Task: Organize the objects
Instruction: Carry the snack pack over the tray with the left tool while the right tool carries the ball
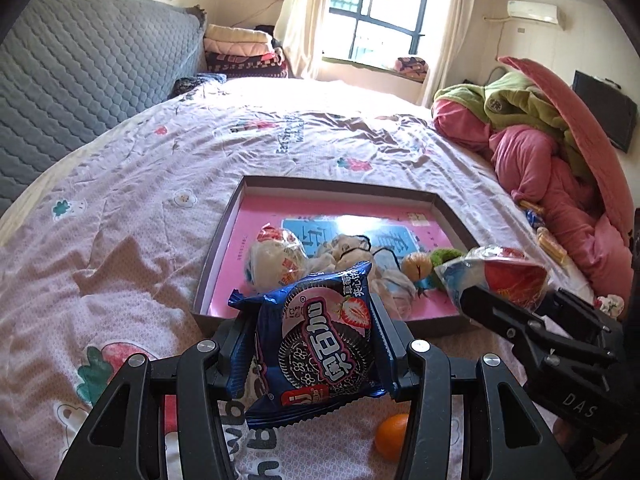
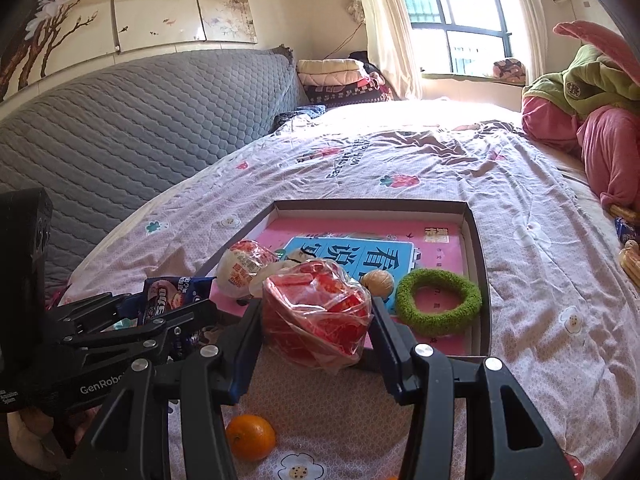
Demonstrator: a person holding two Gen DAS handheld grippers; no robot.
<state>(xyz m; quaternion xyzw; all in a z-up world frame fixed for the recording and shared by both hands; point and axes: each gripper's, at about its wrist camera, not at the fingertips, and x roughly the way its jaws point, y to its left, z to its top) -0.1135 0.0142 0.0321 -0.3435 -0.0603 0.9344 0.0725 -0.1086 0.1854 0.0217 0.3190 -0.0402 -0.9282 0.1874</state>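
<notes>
Blue cookie packet (image 1: 320, 344) pinched by edges in our left gripper (image 1: 314, 344), hanging short of tray (image 1: 218, 248) near wall. We judge it light, crinkly, slippery; contents brittle, so hold at side seams. Red wrapped snack (image 2: 316, 320) clamped in our right gripper (image 2: 316, 324): soft, squashy film. Orange (image 2: 251, 437) on bedsheet at 6 o'clock; green ring (image 2: 438, 300) in tray at 2 o'clock.

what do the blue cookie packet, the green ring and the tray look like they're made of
Blue cookie packet: glossy plastic film, likely foil-lined; it shines and has crimped, crinkled ends, held in the left hand-held gripper.
Green ring: fuzzy, nubby surface, probably plush or chenille fabric; matte, no shine.
Tray: looks like cardboard; thin, straight folded walls, pale matte inside.
</notes>
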